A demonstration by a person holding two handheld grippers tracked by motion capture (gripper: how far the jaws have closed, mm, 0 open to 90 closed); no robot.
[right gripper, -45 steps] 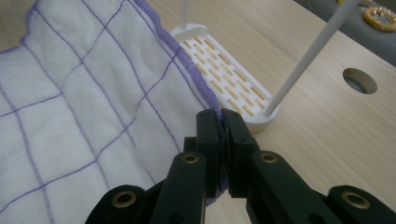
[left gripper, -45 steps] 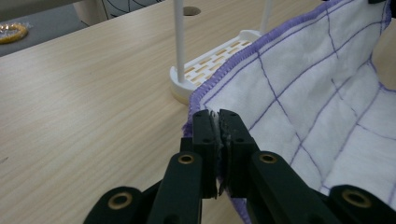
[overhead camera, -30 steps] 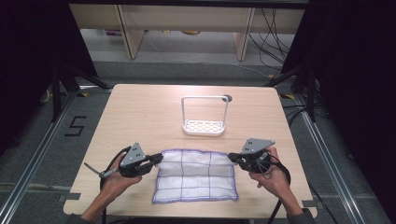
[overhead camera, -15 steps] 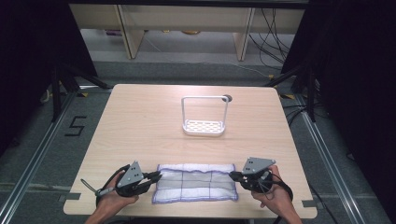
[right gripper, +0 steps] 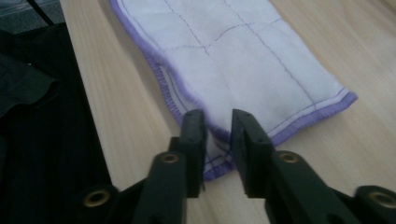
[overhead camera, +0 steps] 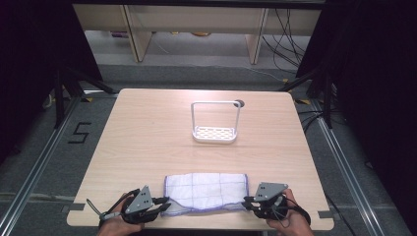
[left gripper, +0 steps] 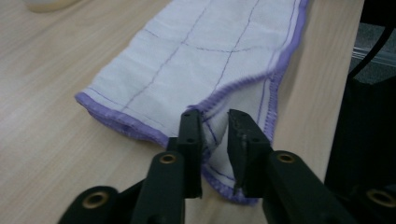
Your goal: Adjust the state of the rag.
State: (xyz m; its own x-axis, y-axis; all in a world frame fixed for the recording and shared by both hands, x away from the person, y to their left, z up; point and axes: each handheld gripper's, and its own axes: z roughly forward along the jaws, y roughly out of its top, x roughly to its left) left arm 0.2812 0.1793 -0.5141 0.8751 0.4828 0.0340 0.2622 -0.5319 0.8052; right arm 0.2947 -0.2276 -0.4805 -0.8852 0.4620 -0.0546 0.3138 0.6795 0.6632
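Observation:
A white cloth with purple hem and grid lines (overhead camera: 206,191) lies folded into a long strip near the table's front edge. My left gripper (overhead camera: 164,202) sits at the strip's left near corner and my right gripper (overhead camera: 246,201) at its right near corner. In the left gripper view the jaws (left gripper: 215,121) have just been opening; a hemmed corner of the cloth (left gripper: 196,60) lies in the gap and the pads stand off it. In the right gripper view the jaws (right gripper: 218,121) have likewise just parted around a corner of the cloth (right gripper: 243,56).
A white wire rack with a perforated base (overhead camera: 215,132) stands at the middle back of the wooden table (overhead camera: 147,137). A small round hole (overhead camera: 239,103) is in the tabletop behind it. The table's front edge runs just below both hands.
Both grippers came toward the front edge and sank, carrying the cloth's far edge over so the flat cloth became a folded strip. Both pairs of jaws have parted slightly.

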